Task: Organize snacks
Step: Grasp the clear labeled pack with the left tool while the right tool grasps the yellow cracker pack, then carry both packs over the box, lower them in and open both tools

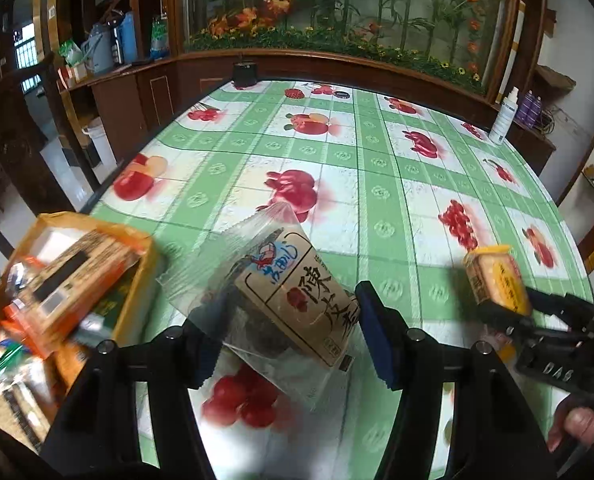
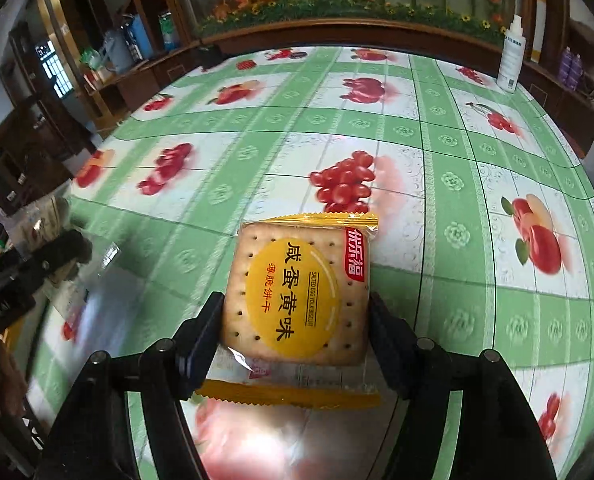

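In the left wrist view a clear plastic bag with a brown labelled snack (image 1: 297, 300) hangs above the table, and my left gripper (image 1: 293, 332) is shut on it. An orange cardboard box (image 1: 97, 222) full of snack packets sits just left of it at the table's edge. My right gripper (image 2: 295, 320) is shut on a yellow salted-egg biscuit packet (image 2: 297, 292), both pads pressed against its sides. The same biscuit packet (image 1: 497, 280) shows at the right of the left wrist view, held low over the table. The left gripper (image 2: 37, 272) appears blurred at the left of the right wrist view.
The round table (image 2: 437, 208) wears a green checked cloth with fruit prints. A white spray bottle (image 2: 511, 56) stands at its far right edge and a small black object (image 1: 244, 72) at the far edge. Dark wooden cabinets ring the table. A person's hand (image 1: 577, 424) holds the right gripper.
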A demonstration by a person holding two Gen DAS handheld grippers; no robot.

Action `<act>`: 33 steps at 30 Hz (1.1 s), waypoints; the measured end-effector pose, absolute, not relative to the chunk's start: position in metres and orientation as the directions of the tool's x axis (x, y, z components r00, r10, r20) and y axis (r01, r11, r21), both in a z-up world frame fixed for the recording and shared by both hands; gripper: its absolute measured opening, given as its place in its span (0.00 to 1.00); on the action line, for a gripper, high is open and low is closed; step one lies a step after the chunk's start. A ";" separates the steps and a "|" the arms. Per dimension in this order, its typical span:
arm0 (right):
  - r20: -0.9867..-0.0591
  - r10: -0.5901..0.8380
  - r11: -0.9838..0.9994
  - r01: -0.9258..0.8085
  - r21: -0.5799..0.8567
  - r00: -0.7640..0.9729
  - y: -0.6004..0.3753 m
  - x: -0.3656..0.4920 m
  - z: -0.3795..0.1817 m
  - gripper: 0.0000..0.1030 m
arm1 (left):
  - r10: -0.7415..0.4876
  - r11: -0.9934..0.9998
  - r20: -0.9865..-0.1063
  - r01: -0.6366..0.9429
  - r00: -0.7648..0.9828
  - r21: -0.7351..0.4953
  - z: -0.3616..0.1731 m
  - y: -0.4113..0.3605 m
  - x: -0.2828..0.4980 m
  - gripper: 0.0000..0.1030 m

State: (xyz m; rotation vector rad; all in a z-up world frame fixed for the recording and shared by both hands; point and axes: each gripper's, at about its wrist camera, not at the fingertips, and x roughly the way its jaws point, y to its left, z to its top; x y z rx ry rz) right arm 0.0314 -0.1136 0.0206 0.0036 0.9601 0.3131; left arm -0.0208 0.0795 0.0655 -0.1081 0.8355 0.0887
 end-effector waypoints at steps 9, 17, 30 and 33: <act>-0.783 0.325 0.930 -0.331 0.162 0.531 -0.086 0.008 0.032 0.67 | 0.069 0.993 -0.717 -0.117 0.694 -0.017 0.073 0.095 -0.065 0.61; -0.771 0.367 0.904 -0.396 0.163 0.521 -0.051 -0.005 0.039 0.67 | 0.080 0.992 -0.697 -0.127 0.713 -0.016 0.079 0.112 -0.091 0.61; -0.754 0.421 0.848 -0.514 0.129 0.505 0.012 -0.022 0.058 0.67 | 0.087 0.986 -0.669 -0.158 0.738 -0.046 0.096 0.153 -0.132 0.61; -0.748 0.436 0.827 -0.550 0.114 0.500 0.032 -0.026 0.064 0.67 | 0.104 0.980 -0.668 -0.191 0.737 -0.058 0.100 0.173 -0.143 0.61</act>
